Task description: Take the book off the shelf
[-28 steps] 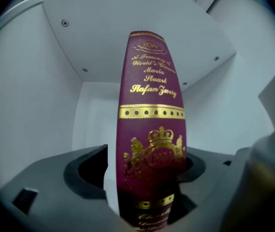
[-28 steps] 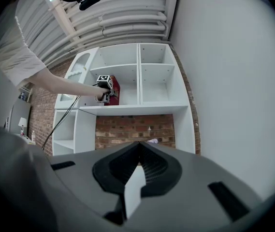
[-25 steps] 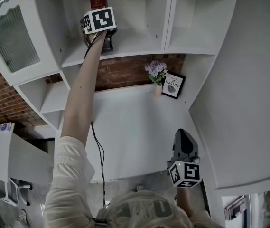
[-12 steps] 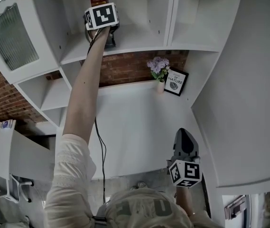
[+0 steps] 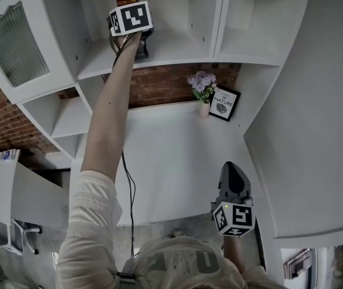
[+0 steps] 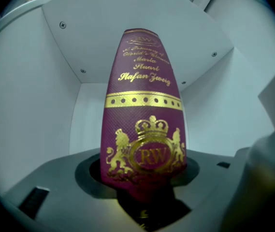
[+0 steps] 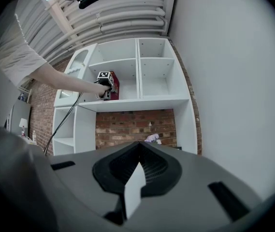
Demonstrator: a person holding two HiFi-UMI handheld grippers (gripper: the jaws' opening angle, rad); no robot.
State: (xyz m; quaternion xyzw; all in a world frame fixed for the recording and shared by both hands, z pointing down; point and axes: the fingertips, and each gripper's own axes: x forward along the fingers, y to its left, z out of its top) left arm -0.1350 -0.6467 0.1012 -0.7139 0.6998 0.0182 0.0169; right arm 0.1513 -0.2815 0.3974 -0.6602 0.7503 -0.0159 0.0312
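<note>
- Maroon cloth-bound book with a gold crest and gold lettering [image 6: 144, 129] stands upright in the left upper compartment of the white shelving unit [image 5: 177, 48], and it has not yet come off its board.
- Nearest the person, the right gripper [image 5: 232, 174] hangs low beside the body, well apart from the shelf. Its jaws are pressed together with nothing between them, so it plays no part in this step.
- Beyond it lies the white desk top [image 5: 171, 155], with a black cable [image 5: 127, 191] trailing down along the raised left arm.
- At the back of the desk, against the red brick wall [image 5: 159, 88], a small vase of lilac flowers [image 5: 201, 89] stands just beside a black-framed print [image 5: 222, 106].
- Above these, the left arm reaches up to the shelf, where the left gripper [image 5: 131, 18] meets the foot of the book.
- The left gripper view shows the lower spine seated in the notch between the jaws, which are closed onto it. The rest of the spine rises free towards the compartment's back wall.
- The step in hand appears to be the grasp itself, just secured.
- The next move would call for drawing the book straight back towards the person, keeping it level enough that its foot slides over the board's front edge without tipping sideways.
</note>
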